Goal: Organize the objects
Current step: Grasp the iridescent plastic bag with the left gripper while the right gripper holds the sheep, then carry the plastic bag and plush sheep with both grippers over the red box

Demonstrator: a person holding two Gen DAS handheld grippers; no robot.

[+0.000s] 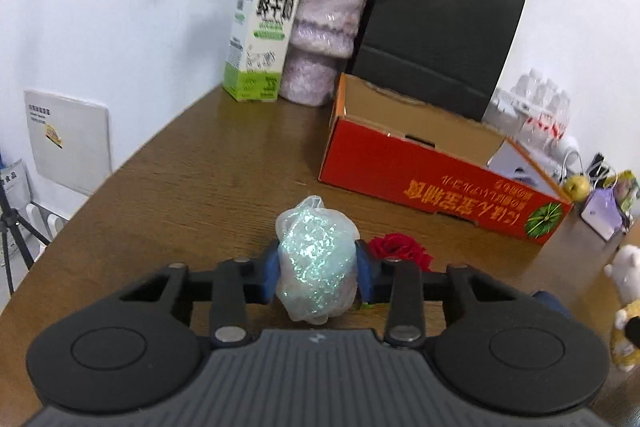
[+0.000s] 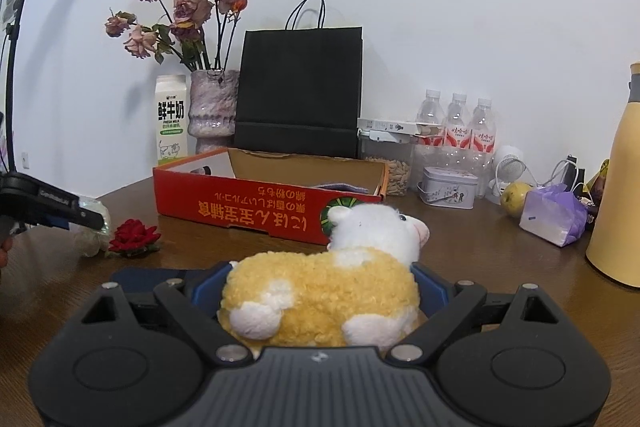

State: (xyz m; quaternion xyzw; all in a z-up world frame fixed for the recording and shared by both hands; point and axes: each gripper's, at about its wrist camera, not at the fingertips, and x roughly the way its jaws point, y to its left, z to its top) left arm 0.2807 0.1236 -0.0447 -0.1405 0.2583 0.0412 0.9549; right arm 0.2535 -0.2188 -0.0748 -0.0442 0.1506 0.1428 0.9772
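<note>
Left wrist view: we see left tool (image 1: 316, 267) clamped on glittery bag (image 1: 316, 259), low over tabletop (image 1: 200, 167), red rose (image 1: 400, 249) just beside. Risk: slick film slips from pads, or bag catches red box (image 1: 420, 171) wall on way in. Right tool (image 2: 322, 291) squeezes plush sheep (image 2: 320, 291), box ahead; soft body may sag out.
</note>
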